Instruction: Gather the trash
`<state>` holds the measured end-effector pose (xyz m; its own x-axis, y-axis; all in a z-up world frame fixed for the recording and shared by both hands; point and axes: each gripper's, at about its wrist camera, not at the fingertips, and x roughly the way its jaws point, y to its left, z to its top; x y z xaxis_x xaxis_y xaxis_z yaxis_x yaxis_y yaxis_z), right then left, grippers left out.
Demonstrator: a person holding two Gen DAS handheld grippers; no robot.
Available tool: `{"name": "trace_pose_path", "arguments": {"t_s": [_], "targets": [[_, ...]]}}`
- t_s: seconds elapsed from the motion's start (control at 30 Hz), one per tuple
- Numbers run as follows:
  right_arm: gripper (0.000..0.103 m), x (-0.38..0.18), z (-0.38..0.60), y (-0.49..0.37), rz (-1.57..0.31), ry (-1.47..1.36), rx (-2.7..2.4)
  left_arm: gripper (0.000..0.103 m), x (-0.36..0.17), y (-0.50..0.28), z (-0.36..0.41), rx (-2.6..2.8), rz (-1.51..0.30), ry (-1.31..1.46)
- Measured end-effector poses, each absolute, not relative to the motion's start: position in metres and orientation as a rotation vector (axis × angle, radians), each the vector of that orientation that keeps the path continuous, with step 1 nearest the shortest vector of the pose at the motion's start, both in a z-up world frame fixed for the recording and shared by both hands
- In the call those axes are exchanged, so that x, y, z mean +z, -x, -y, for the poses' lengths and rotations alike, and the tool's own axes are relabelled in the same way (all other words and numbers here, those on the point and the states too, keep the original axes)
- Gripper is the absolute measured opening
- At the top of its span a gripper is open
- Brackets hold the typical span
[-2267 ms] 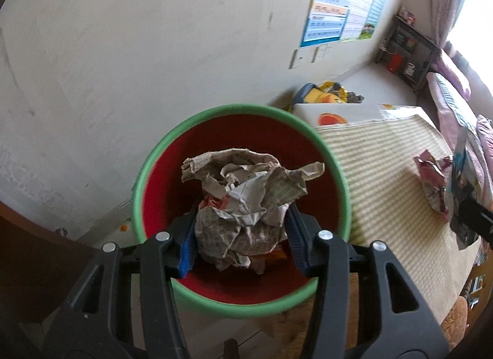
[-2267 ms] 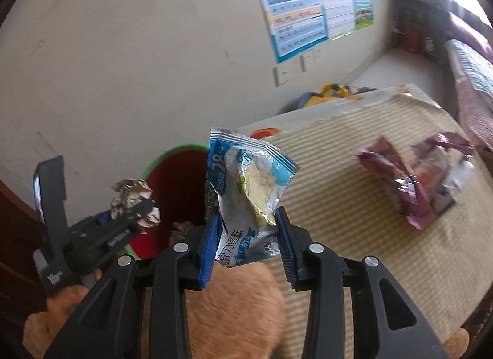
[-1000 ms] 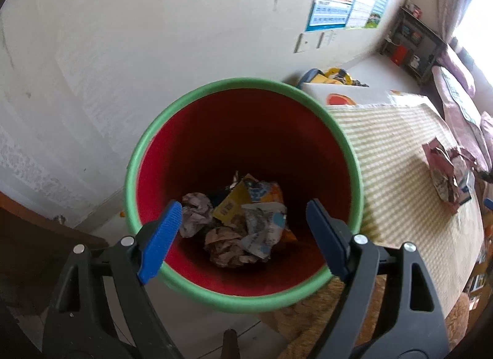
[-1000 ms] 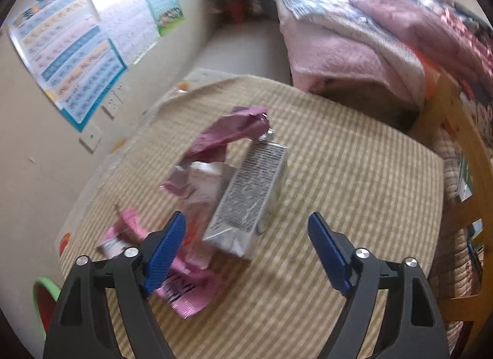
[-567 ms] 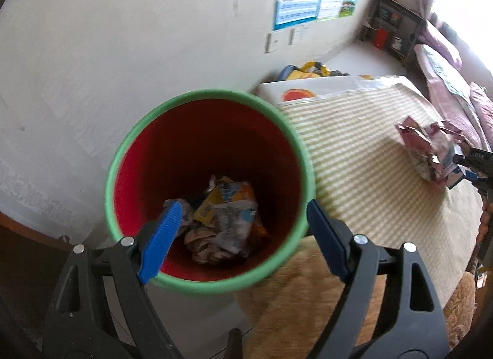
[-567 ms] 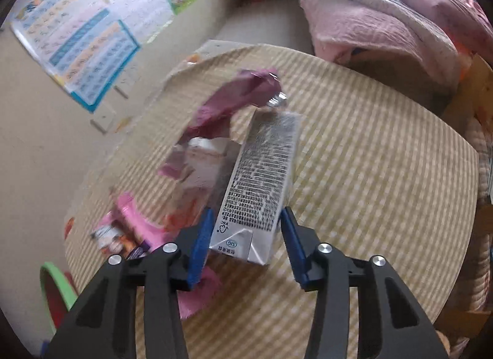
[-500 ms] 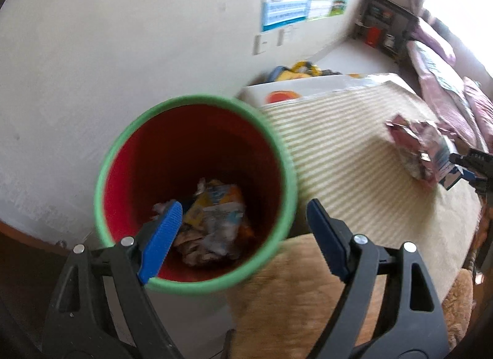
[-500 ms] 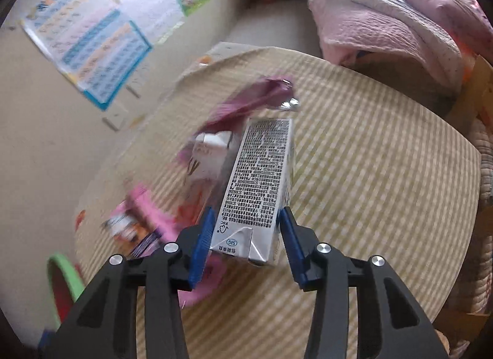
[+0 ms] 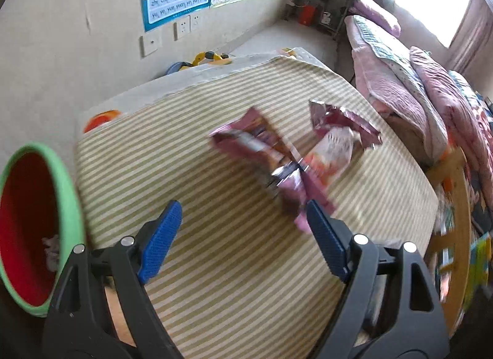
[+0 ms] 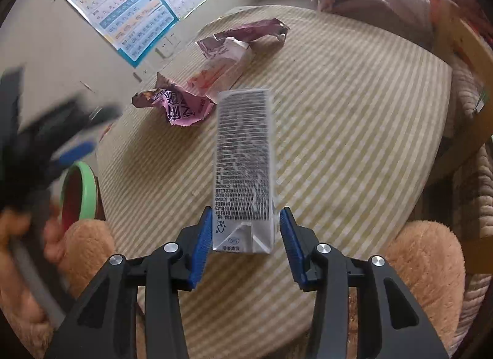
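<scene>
One carton (image 10: 243, 167) sits clamped in the right tool (image 10: 246, 246) (left tool (image 9: 243, 235) agape, wrappers (image 9: 277, 155) seemingly ahead).

Wrappers (image 9: 277, 155) mid-table (image 9: 215, 266); bin (image 9: 66, 204) off left edge, likely beside it; carton (image 10: 245, 167) between right claw (image 10: 246, 245) pads.

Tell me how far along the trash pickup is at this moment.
Partly done. Some crumpled trash already lies inside the red bin. In hand: the right gripper is shut on a silver carton, lifted off the striped tablecloth. The left gripper is open and empty. Left: the pink wrappers on the tablecloth, plus binning the carton.
</scene>
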<state>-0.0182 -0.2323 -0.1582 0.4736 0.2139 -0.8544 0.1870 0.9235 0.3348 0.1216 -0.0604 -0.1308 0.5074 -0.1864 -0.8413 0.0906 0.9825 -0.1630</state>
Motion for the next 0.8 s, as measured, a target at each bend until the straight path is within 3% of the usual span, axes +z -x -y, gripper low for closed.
{"name": "trace_pose_path", "arguments": {"t_s": [0.13,0.27,0.7,0.77,0.8], "targets": [[0.055,-0.156,0.232,0.019,-1.061,-0.4,0.02,0.08,-0.142,-0.147,0.087,-0.139,-1.049,0.105],[0.059,-0.157,0.234,0.022,-1.044,-0.388,0.014,0.08,-0.164,-0.166,0.096,-0.081,-1.115,0.1],[0.062,-0.158,0.24,0.024,-1.033,-0.412,0.024,0.08,-0.171,-0.185,0.114,-0.071,-1.114,0.083],[0.062,-0.159,0.24,0.023,-1.033,-0.415,0.027,0.071,-0.172,-0.185,0.112,-0.077,-1.115,0.095],[0.062,-0.159,0.241,0.023,-1.034,-0.415,0.028,0.057,-0.172,-0.184,0.11,-0.078,-1.12,0.103]]}}
